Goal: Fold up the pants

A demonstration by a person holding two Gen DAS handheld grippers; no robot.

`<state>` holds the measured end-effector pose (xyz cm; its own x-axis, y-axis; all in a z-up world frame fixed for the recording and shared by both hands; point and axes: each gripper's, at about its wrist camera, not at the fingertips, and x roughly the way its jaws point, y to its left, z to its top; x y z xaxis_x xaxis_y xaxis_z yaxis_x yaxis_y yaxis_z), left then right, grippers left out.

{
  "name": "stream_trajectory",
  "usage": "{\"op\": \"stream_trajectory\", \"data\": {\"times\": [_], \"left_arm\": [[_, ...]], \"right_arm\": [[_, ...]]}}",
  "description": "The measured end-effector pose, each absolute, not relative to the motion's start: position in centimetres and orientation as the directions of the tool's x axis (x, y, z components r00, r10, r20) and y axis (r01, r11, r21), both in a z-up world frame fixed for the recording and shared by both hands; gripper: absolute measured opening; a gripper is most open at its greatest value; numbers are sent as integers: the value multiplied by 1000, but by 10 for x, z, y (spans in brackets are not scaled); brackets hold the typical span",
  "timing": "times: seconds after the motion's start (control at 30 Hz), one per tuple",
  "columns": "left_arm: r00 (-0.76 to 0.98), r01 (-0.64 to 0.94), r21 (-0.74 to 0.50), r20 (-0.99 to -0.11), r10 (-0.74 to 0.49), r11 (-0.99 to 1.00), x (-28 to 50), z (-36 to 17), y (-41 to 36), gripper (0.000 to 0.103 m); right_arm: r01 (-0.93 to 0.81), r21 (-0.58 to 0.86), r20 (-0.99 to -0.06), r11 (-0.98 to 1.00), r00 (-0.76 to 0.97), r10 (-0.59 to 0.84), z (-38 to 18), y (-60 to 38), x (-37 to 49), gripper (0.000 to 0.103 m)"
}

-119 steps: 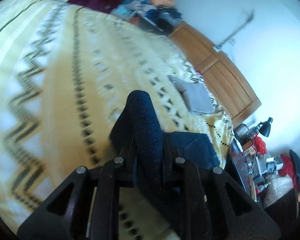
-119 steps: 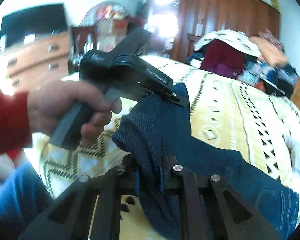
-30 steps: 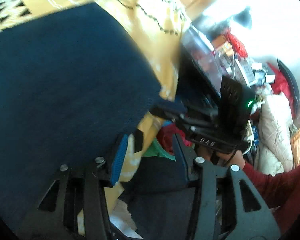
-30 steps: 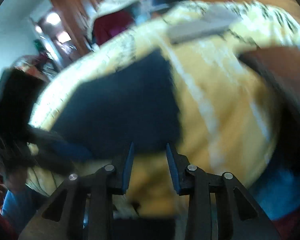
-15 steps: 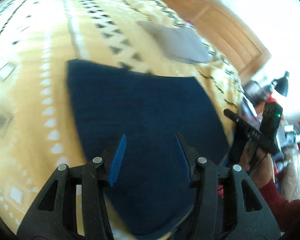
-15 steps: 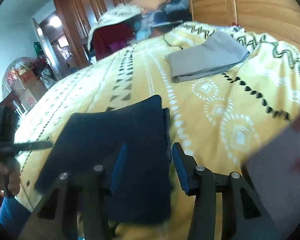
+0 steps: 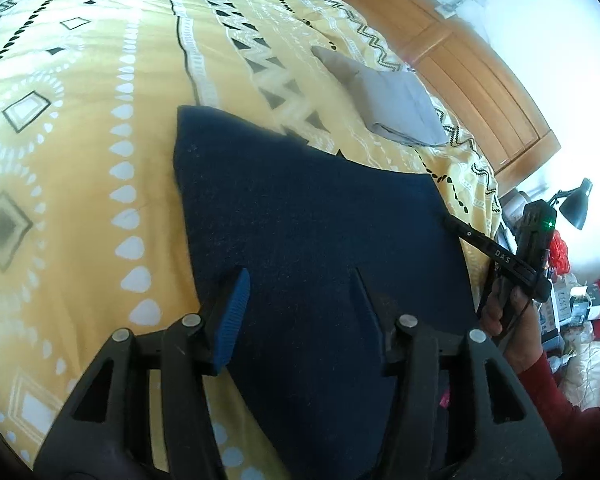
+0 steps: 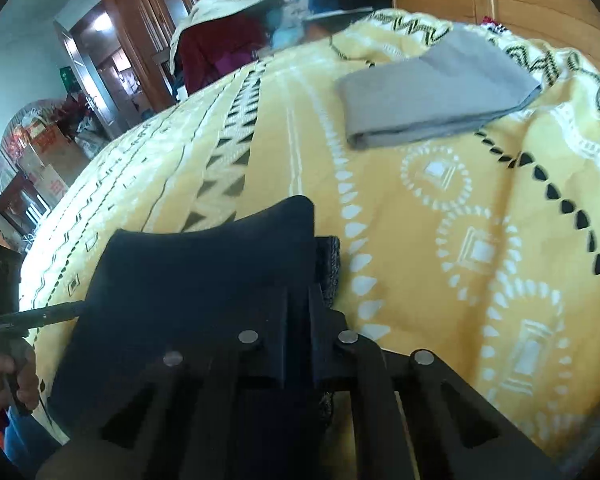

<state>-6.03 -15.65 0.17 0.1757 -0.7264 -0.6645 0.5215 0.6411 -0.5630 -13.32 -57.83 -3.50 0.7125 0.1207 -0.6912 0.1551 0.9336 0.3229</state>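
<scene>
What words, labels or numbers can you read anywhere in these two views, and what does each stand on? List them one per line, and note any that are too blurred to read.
"DAS" on the right gripper, in white letters along its black arm.
Red-and-white print on the boxes by the door: too blurred to read.
Print on the small box among the clutter beside the bed: too small to read.
The pants and the bedspread bear no text.

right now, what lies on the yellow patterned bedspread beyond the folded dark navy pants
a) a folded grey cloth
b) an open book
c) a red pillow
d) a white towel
a: a folded grey cloth lies flat on the yellow patterned bedspread, apart from the folded dark navy pants and nearer the wooden headboard.
</scene>
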Motion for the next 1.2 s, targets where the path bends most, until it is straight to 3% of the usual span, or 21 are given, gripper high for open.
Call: {"op": "stream_trajectory", "data": {"times": [0.07,0.17,0.2,0.23,0.4,0.53,0.7,0.77,0.83,0.93,0.97,1.03,1.1,1.2], "left_arm": [[168,528,-562,-666,-726,637,-60,-1,-156,58],[148,512,-587,-659,-737,628,-57,-2,-154,61],[131,506,-605,-650,-748,614,-54,-3,-152,63],[121,502,-615,-646,-754,608,-53,-3,-150,63],[76,489,-656,-625,-777,575,-40,-10,-155,63],[116,493,-635,-629,-769,594,-41,-3,-153,61],[141,505,-603,-648,-749,617,-25,-3,-162,61],[215,444,-586,-665,-715,678,-9,-1,-155,61],[328,382,-520,-696,-638,764,-1,13,-145,62],[370,513,-397,-698,-613,761,-13,38,-170,62],[346,557,-395,-689,-637,731,-18,44,-185,62],[270,657,-376,-692,-670,654,-27,50,-225,63],[216,679,-369,-726,-653,635,-26,40,-249,62],[179,633,-351,-801,-571,690,-7,5,-261,61]], "right_arm": [[167,298,-720,940,686,106,-41,-576,-128,9],[175,309,-762,935,634,133,-45,-579,-120,20],[172,318,-767,932,625,147,-43,-581,-122,39],[165,340,-775,926,607,176,-42,-584,-122,50],[137,388,-839,911,462,288,-49,-582,-113,50],[122,339,-873,933,409,264,-47,-576,-106,50],[83,243,-828,967,537,161,-14,-567,-101,50],[72,229,-844,971,512,161,-22,-559,-91,49],[82,118,-883,990,465,67,-33,-548,-83,49],[116,18,-835,993,548,-49,-9,-534,-87,49],[108,31,-797,994,602,-41,6,-523,-85,49],[63,138,-762,988,644,65,15,-508,-74,32],[3,237,-758,972,626,183,6,-488,-50,24],[-8,280,-789,960,567,235,-23,-471,-21,24]]}}
